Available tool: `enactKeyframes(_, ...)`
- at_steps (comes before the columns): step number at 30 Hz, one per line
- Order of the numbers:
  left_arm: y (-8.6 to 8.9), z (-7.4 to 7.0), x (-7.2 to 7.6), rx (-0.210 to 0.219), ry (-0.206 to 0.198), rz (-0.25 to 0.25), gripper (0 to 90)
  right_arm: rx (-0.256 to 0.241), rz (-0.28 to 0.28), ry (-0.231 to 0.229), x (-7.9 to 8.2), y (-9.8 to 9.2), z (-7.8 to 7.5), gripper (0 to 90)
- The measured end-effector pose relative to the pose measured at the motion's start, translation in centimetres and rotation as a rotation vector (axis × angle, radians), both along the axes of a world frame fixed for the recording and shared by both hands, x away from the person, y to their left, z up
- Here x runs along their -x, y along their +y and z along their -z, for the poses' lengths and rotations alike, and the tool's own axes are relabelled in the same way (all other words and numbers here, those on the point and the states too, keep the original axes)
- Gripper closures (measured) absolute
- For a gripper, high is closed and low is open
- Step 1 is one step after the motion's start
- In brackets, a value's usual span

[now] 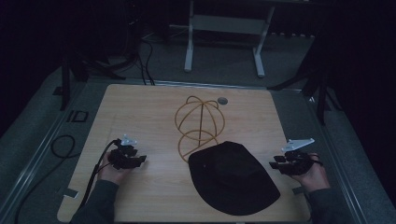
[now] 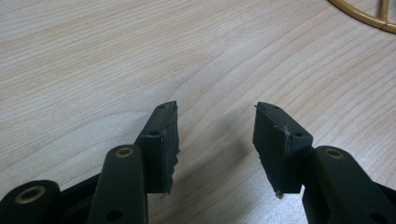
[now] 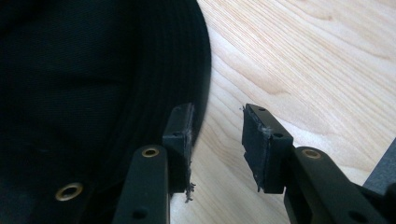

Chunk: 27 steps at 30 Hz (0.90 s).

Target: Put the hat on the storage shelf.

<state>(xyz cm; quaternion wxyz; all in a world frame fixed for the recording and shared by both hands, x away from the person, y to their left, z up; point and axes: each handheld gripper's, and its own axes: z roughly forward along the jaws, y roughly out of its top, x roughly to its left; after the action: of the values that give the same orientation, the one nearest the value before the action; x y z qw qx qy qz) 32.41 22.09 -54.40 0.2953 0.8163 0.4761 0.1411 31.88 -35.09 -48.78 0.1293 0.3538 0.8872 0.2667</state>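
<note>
Showing: start of a hat-on-stand job, as judged; both grippers at rest by the work, nothing lifted.
Hat: black brimmed hat (image 1: pixel 236 177) lies flat on the wooden table (image 1: pixel 140 107), near front edge, right of centre; far brim edge just touches or overlaps the stand's base ring, can't tell which. Metal eyelet on the crown side seen in the right gripper view (image 3: pixel 69 191).
Stand: gold wire hat stand (image 1: pixel 200 122), dome top over ring base, upright at table centre, just behind the hat; a bit of its ring sits at top right of the left gripper view (image 2: pixel 362 14).
R gripper: right gripper (image 1: pixel 275 164) beside the hat's right brim, apart from it in the high view; jaws spread, nothing between; left pad (image 3: pixel 182 140) at the brim edge, contact unclear.
L gripper: left gripper (image 1: pixel 140 159) well apart from the hat, over bare wood at table left; jaws spread wide, empty.
Hands: one on each tool, forearms in dark sleeves from the bottom edge.
Step in hand: approach, pre-grasp (judgement).
Next move needs: R jaws slid onto the brim and closed on the cloth; L gripper brought across to the opposite brim; soft brim prob. sags, so two-point lift, then lower crown over the dome.
Risk: brim snags base ring, stand tips.
</note>
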Motion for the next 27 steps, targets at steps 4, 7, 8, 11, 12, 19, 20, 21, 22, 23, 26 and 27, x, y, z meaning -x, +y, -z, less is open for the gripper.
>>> enactKeyframes(4,0.0,0.0,0.0,0.009,-0.001,0.003,50.6,0.033,-0.034,-0.001,0.5,0.6,-0.9,61.3)
enactKeyframes(7,0.0,0.0,0.0,0.008,0.001,0.004,50.5,0.043,-0.041,0.003,0.8,0.7,-1.2,60.3)
enactKeyframes(8,0.0,0.0,0.0,0.007,0.001,0.004,50.5,0.052,-0.051,0.003,1.0,0.8,-1.5,59.3)
enactKeyframes(11,0.0,0.0,0.1,0.006,0.002,0.004,50.5,0.061,-0.057,0.006,1.3,0.9,-1.8,58.2)
enactKeyframes(12,0.0,0.0,0.1,0.005,0.002,0.004,50.5,0.065,-0.060,0.007,1.5,0.9,-2.0,57.8)
enactKeyframes(19,-0.1,0.1,0.1,0.003,0.006,0.006,50.4,0.082,-0.073,0.009,2.4,0.6,-2.8,51.9)
enactKeyframes(20,-0.1,0.1,0.1,0.003,0.006,0.005,50.4,0.085,-0.077,0.007,2.5,0.6,-2.8,50.5)
enactKeyframes(21,-0.1,0.1,0.1,0.003,0.007,0.007,50.3,0.088,-0.078,0.007,2.6,0.6,-2.9,49.2)
enactKeyframes(22,-0.1,0.1,0.1,0.004,0.007,0.007,50.3,0.090,-0.084,0.005,2.8,0.6,-3.0,47.9)
enactKeyframes(23,-0.1,0.1,0.1,0.003,0.007,0.008,50.3,0.089,-0.081,0.008,2.9,0.6,-3.1,46.0)
enactKeyframes(26,-0.2,0.1,0.1,0.003,0.010,0.008,50.3,0.098,-0.092,0.004,3.2,0.6,-3.4,42.2)
enactKeyframes(27,-0.2,0.1,0.1,0.002,0.011,0.009,50.2,0.098,-0.091,0.005,3.3,0.5,-3.7,41.1)
